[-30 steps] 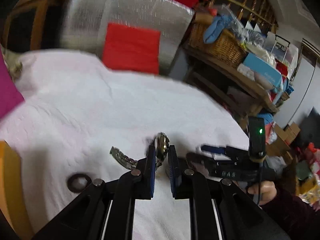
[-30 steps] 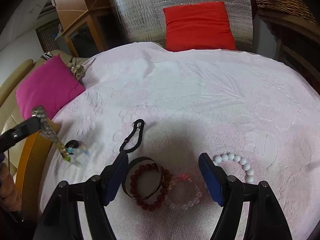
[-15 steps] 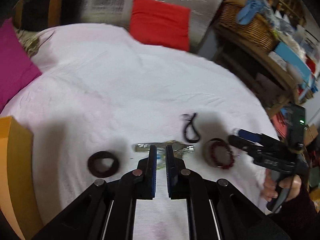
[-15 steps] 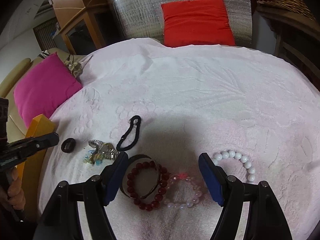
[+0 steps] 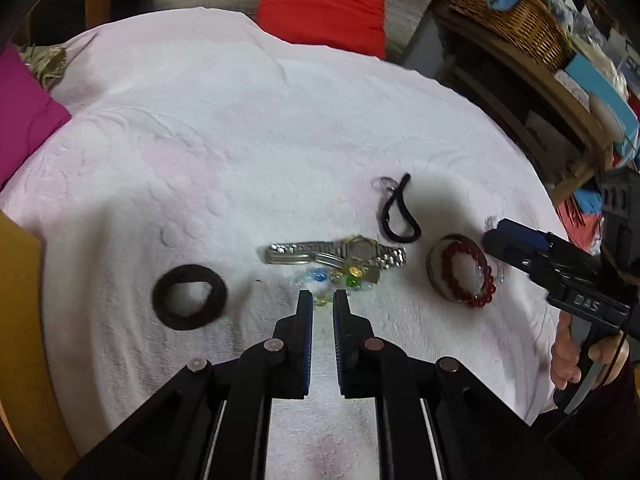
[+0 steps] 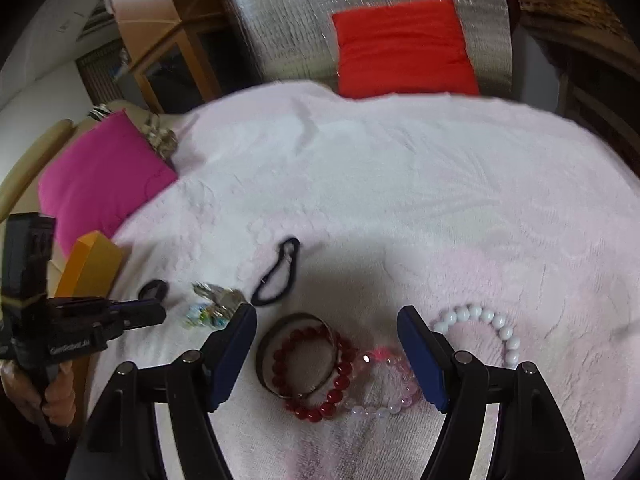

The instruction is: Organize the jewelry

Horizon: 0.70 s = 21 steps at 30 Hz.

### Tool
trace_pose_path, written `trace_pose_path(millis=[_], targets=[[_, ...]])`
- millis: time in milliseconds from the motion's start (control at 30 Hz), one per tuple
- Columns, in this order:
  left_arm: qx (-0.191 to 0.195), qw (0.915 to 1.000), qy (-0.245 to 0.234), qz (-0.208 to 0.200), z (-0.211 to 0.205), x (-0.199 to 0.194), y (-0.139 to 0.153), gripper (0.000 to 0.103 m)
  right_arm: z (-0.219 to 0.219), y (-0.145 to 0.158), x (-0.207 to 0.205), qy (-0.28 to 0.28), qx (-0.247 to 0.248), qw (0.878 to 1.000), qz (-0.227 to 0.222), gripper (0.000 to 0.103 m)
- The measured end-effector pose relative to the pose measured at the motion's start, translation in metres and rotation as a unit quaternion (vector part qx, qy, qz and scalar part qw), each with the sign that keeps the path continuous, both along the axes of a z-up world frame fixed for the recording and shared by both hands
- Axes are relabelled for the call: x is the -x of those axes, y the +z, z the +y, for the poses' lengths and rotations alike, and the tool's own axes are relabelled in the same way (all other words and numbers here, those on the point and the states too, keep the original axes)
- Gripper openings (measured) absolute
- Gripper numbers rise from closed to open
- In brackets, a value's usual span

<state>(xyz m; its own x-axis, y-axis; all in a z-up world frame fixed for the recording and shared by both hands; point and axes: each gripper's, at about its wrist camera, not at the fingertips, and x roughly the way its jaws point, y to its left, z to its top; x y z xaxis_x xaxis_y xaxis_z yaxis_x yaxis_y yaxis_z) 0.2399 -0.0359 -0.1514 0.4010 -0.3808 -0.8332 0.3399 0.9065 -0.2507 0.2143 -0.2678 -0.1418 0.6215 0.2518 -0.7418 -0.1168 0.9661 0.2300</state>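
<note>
Two tools: left tool (image 5: 319, 300) nearly pressed together, empty, above colored beads (image 5: 334, 278); right tool (image 6: 326, 354) spread, empty.

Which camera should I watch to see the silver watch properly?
Left wrist view: the silver watch lies stretched out flat on the pink cloth, band and face unobstructed. In the right wrist view it is small and partly hidden behind that gripper's finger, only one end showing.
</note>
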Motion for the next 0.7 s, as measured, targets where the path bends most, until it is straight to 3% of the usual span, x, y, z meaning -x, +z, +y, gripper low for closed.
trace_pose_path(millis=[333,500,700], targets=[[-0.019,0.9977,-0.065,0.004,-0.04,0.005,-0.017,0.009,-0.008,-0.006,-0.003,-0.012,-0.002,1.0,0.009,0.076],[-0.02,0.9991,-0.038,-0.001,-0.033,-0.002,-0.018,0.009,-0.01,-0.005,0.0,-0.01,-0.005,1.0,0.008,0.076],[-0.037,0.9975,-0.049,-0.034,-0.034,0.01,0.0,0.009,-0.013,-0.004,0.001,-0.013,-0.006,1.0,0.007,0.076]])
